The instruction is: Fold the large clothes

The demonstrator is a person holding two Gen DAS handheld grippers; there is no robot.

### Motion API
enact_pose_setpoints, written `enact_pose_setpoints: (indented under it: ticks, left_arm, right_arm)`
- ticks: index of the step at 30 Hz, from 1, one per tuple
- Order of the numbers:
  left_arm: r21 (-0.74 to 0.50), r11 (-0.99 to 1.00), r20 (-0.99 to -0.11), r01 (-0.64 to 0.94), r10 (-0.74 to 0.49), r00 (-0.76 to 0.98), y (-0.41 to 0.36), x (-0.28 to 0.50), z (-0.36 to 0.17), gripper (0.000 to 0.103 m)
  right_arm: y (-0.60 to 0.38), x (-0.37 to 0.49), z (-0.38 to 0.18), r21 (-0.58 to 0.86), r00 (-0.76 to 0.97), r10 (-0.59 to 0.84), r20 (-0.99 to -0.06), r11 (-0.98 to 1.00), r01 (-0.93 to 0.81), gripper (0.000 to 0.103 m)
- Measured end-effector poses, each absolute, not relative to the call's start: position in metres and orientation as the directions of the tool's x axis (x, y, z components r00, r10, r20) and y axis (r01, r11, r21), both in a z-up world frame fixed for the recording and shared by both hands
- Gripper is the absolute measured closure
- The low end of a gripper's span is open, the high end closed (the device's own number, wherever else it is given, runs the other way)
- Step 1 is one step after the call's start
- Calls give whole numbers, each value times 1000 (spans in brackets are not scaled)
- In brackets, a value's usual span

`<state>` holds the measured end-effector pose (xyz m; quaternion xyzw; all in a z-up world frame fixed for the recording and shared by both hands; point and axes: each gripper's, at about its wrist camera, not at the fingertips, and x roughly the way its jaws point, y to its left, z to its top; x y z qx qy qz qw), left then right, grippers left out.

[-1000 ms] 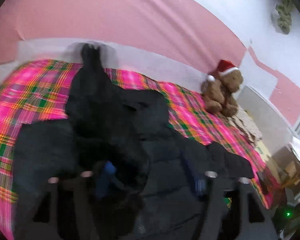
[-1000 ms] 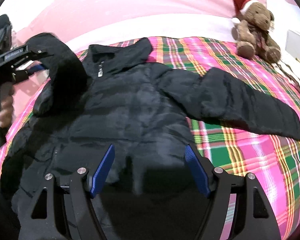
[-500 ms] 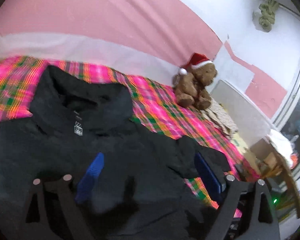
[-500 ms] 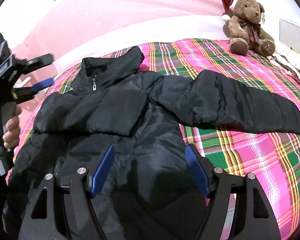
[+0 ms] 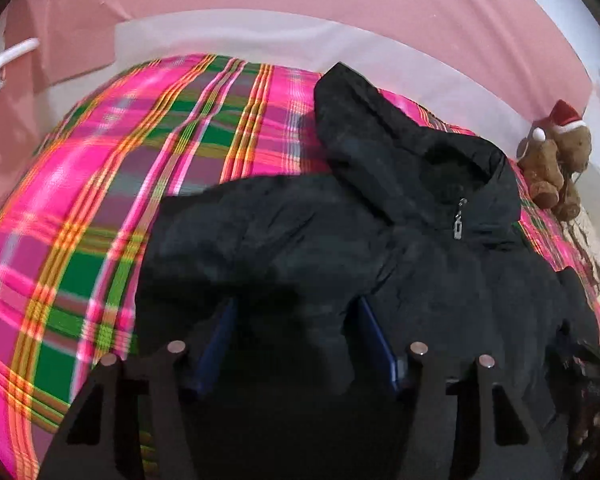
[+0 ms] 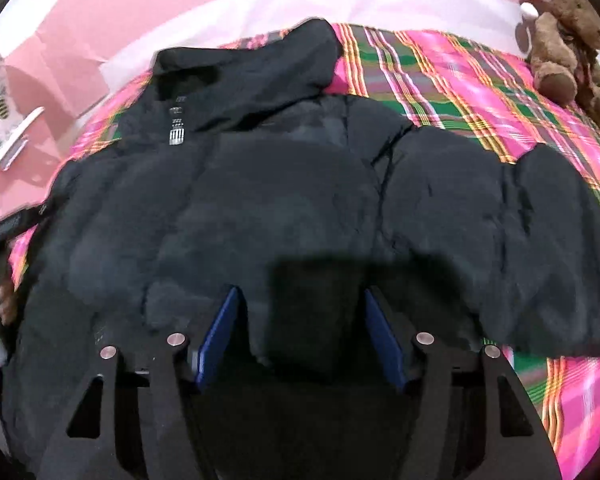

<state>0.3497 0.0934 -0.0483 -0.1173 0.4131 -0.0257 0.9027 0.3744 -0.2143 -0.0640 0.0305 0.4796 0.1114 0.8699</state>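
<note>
Right gripper [image 6: 300, 324]: jaws wide, empty, above jacket [image 6: 260, 208] hem. Left gripper [image 5: 294, 332]: wide, empty. Jacket: black, front up on plaid bed [image 6: 480, 92], right sleeve [image 6: 520, 240] outstretched. Step, judged: sleeve folding; next, pinch that cuff, carry across chest. Teddy bear [image 6: 564, 36] beyond.

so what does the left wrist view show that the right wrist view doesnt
Only the left wrist view shows the broad bare stretch of plaid bedspread left of the jacket, and the zipper pull hanging at the collar.

Only the right wrist view shows the outstretched sleeve lying flat on the bedspread, plus the jacket's neck label.

Both show the black jacket on the plaid bedspread, the teddy bear in a Santa hat, the pink wall, and their own open gripper, left gripper and right gripper.
</note>
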Motion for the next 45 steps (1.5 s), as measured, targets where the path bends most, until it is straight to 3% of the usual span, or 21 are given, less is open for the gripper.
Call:
enact_pose_setpoints:
  ticks: [6, 11, 14, 17, 27, 37, 45]
  left_arm:
    - [-250, 968, -706, -14, -173, 687, 97, 332, -21, 39]
    - [-188, 980, -687, -63, -85, 722, 110, 362, -8, 39]
    - [-160, 981, -733, -109, -44, 678, 117, 382, -37, 39]
    - [-138, 986, -718, -97, -32, 696, 113, 377, -50, 39]
    - [-124, 987, -702, -105, -13, 712, 113, 376, -51, 39]
    - [-162, 986, -625, -30, -79, 777, 79, 273, 16, 39]
    - [-190, 981, -599, 30, -140, 788, 37, 187, 38, 39]
  right_arm:
    - [-223, 370, -36, 171, 569, 229, -790, 973, -154, 39]
    - [-218, 380, -2, 170, 646, 238, -726, 971, -167, 39]
    - [-208, 411, -25, 146, 588, 215, -780, 976, -162, 39]
    - [-208, 425, -63, 150, 513, 208, -833, 977, -152, 40]
    - [-209, 415, -68, 133, 547, 180, -818, 983, -125, 40]
    - [-226, 310, 8, 84, 685, 134, -716, 991, -106, 40]
    - [-243, 224, 26, 48, 722, 63, -689, 998, -42, 40]
